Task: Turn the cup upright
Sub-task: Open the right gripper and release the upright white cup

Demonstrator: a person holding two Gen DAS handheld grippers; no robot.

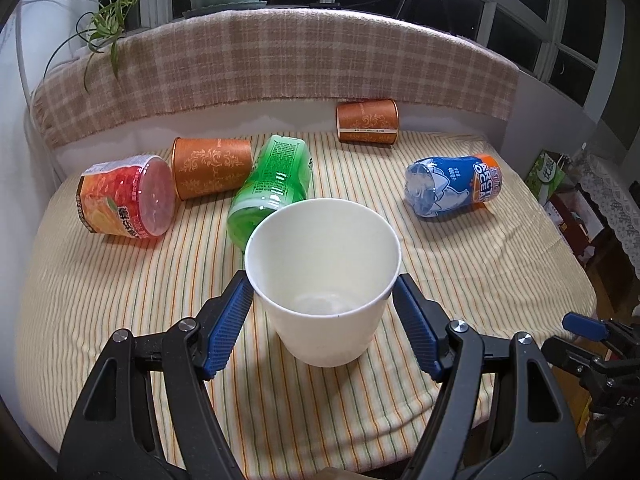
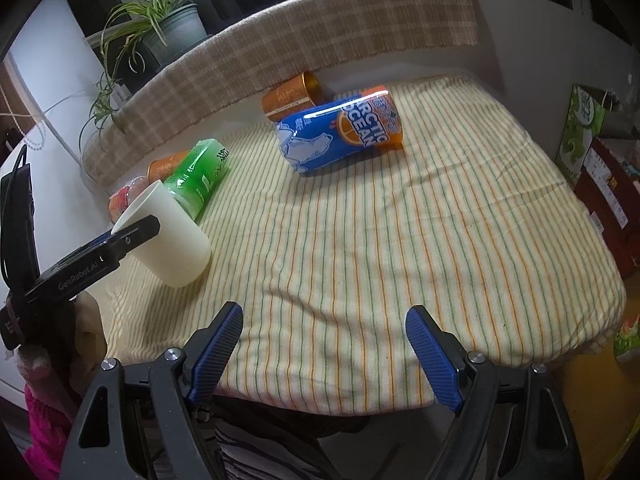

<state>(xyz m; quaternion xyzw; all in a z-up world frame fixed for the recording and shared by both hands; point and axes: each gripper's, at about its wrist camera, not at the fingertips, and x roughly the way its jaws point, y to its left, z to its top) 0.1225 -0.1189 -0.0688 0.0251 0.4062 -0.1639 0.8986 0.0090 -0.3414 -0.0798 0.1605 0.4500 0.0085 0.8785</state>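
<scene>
**A:** Where is the plain white paper cup (image 1: 322, 280)?

**B:** In the left wrist view it sits dead centre, mouth up, between the left gripper (image 1: 323, 322)'s blue ribbed fingers (image 1: 230, 326). Its base seems to rest on the bench with the yellow striped cloth (image 1: 460, 272). From the right wrist view the cup (image 2: 170, 236) is at about 9 o'clock, leaning in that fisheye picture.

**A:** Are the fingers clamped on it?

**B:** They stand wide, one at each side of the rim. I cannot tell whether the pads press the wall or only flank it.

**A:** And the right gripper (image 2: 324, 350)?

**B:** Spread wide over bare cloth at 6 o'clock, holding nothing.

**A:** What lies around the cup?

**B:** All on their sides: a green plastic bottle (image 1: 272, 188) just behind it at 12 o'clock, an orange patterned paper cup (image 1: 212, 166) and a red fruit jar (image 1: 128, 196) toward 10 o'clock, a blue "Arctic Ocean" bottle (image 1: 452, 184) at 2 o'clock, and a second orange cup (image 1: 367, 121) at the far edge.
</scene>
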